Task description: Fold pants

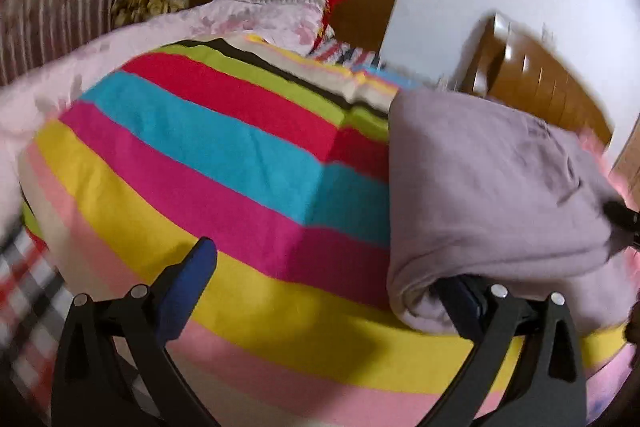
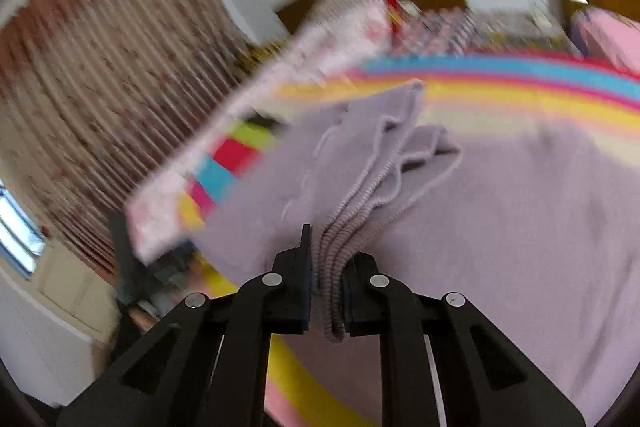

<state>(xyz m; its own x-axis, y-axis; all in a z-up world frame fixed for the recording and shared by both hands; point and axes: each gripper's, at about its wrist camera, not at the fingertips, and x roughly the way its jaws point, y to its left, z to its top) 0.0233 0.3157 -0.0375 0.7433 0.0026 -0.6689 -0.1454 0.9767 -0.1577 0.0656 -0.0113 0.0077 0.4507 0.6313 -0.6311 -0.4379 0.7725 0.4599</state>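
Note:
The lilac pants [image 1: 492,195] lie on the striped bedspread [image 1: 208,163], at the right of the left wrist view. My left gripper [image 1: 324,275] is open; its right finger is tucked under the pants' near folded edge, its left finger [image 1: 192,279] stands free over the bedspread. In the right wrist view the pants [image 2: 500,227] fill the lower right. My right gripper [image 2: 326,279] is shut on their bunched ribbed waistband [image 2: 340,247]. The right gripper's tip shows at the far right of the left wrist view [image 1: 622,217].
A pink floral quilt [image 1: 248,15] and a wooden headboard [image 1: 360,7] sit at the far end of the bed. A striped curtain [image 2: 92,75] hangs on the left. A wooden wardrobe [image 1: 540,83] stands on the right. A pink folded item [image 2: 608,35] lies at the bed's far right.

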